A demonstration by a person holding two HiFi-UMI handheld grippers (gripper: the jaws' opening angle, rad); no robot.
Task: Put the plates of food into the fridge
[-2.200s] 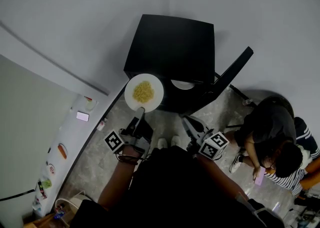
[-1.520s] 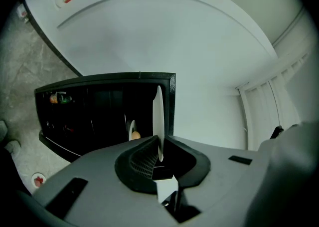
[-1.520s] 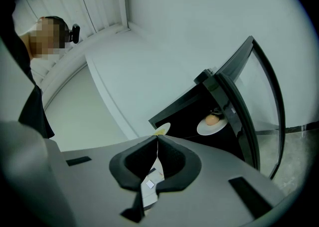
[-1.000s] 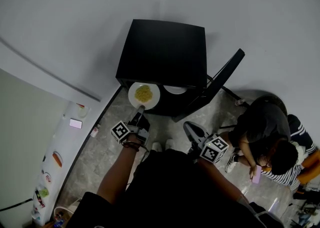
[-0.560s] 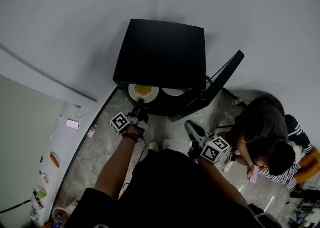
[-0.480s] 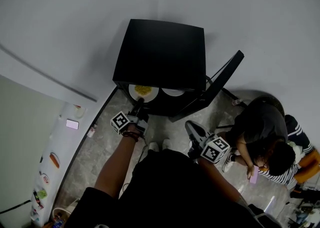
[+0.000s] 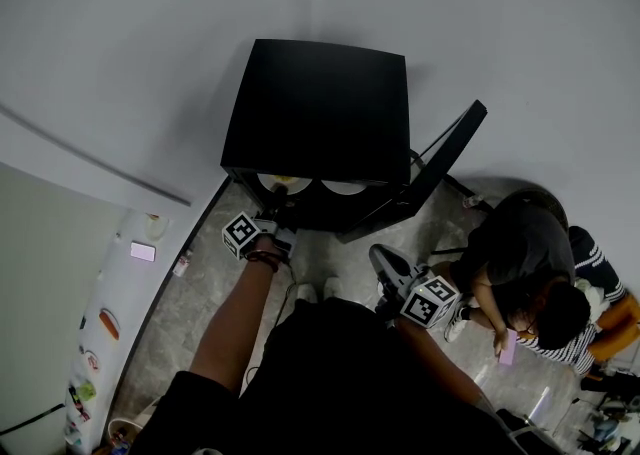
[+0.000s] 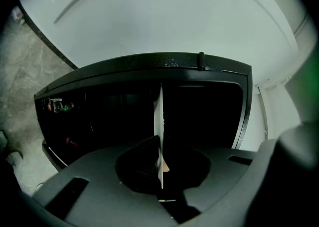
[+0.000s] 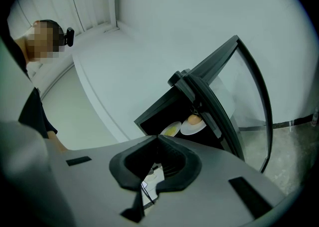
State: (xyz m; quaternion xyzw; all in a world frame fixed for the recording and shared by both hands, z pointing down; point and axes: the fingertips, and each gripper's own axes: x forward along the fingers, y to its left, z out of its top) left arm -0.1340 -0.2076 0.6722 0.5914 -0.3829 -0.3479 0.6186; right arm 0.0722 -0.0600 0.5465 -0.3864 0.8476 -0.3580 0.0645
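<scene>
Fridge: yellow-food plate, left tool gripping; 2nd plate.

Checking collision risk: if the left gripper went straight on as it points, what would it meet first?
Probably the fridge, its dark inside; the left gripper, shut on the plate, points in.

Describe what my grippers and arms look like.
The left gripper and right gripper are dark grey with black jaw pads. Each carries a white marker cube printed with black squares. A dark band circles the left wrist. The forearms are bare below a black top.
</scene>
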